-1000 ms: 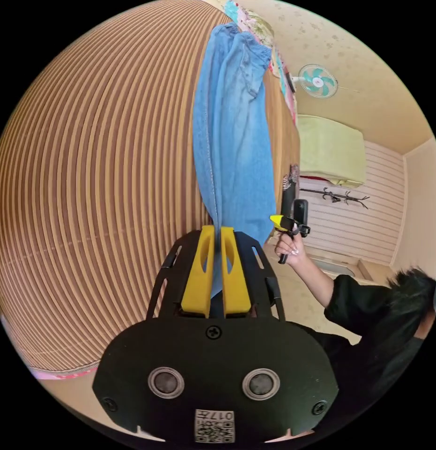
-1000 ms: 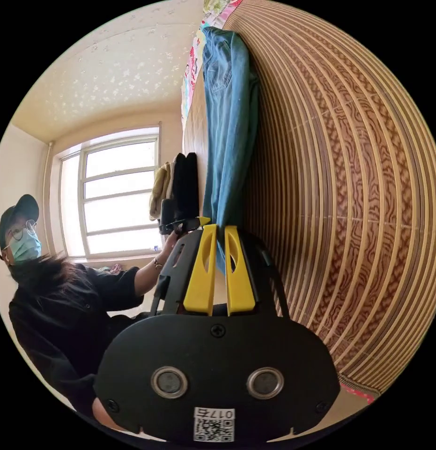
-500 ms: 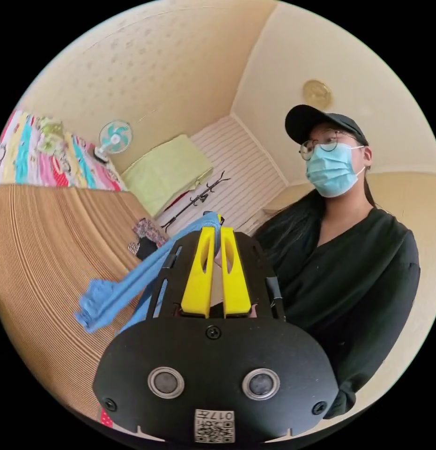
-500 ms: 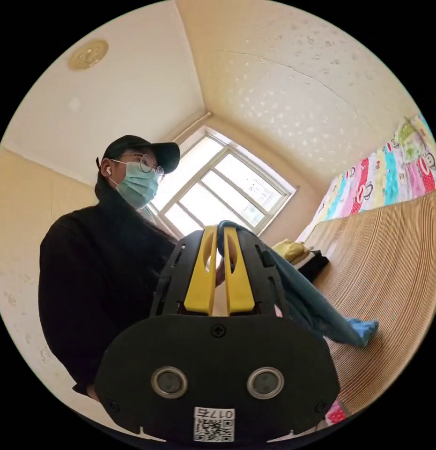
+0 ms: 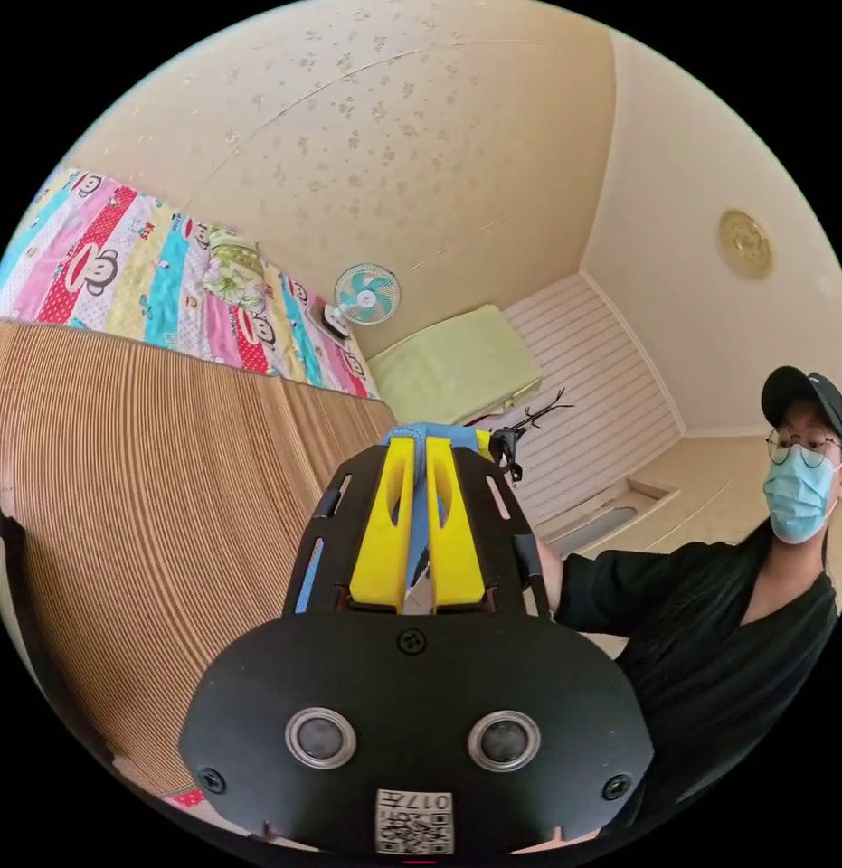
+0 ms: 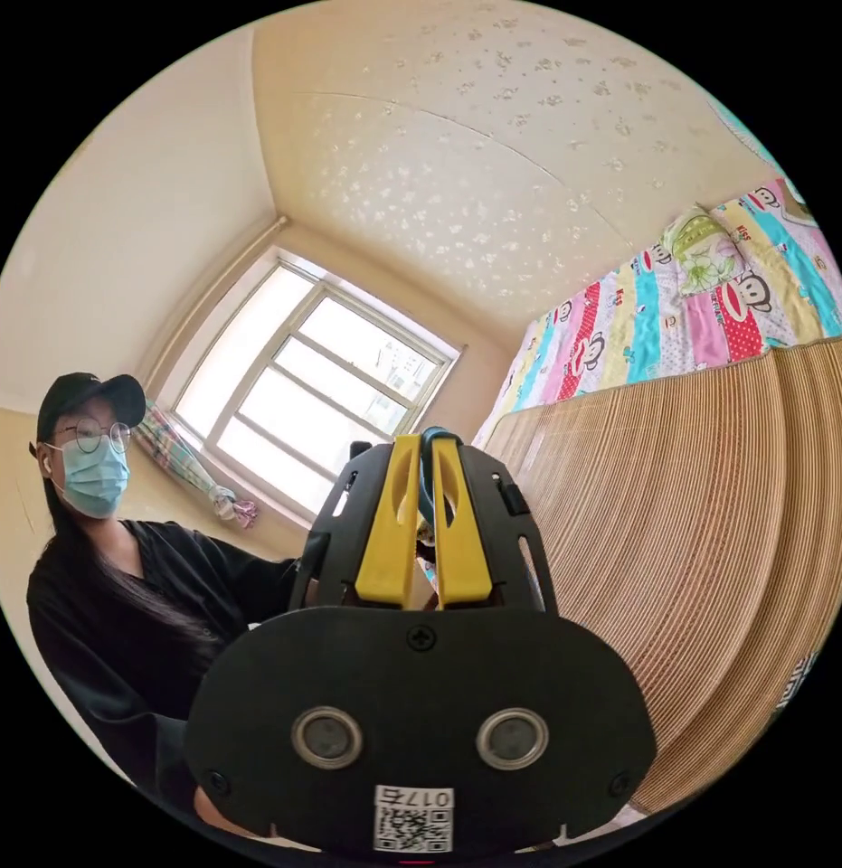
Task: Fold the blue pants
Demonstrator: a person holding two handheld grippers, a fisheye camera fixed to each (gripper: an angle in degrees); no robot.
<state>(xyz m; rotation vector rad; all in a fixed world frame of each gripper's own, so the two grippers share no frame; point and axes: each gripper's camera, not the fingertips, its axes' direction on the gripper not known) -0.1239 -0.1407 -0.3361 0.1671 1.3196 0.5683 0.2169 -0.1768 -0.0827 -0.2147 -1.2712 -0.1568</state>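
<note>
Between the yellow jaws of the left tool (image 5: 419,452) a strip of the blue pants (image 5: 421,506) runs up and bunches over the tips; the jaws stand almost closed, both pressing on the denim. Just past them a second pair of yellow tips (image 5: 483,442) pokes out from the same bunch, so the two tools appear to hold the cloth close together. Behind lies the striped bamboo mat (image 5: 140,506) of the bed, with a bright patchwork quilt (image 5: 149,271) at its far edge and a person in black (image 5: 710,615) to the right.

Over in the right gripper view, the right tool (image 6: 425,449) is likewise nearly closed on a blue fold (image 6: 432,470) that loops over its tips, mat (image 6: 674,506) to its right.

My reading: this is mid-fold, the gripped end lifted clear of the bed and being carried over. How the rest of the pants lies is hidden behind the tools. The next move calls for lowering both ends together, edges level, onto the mat before letting go.
</note>
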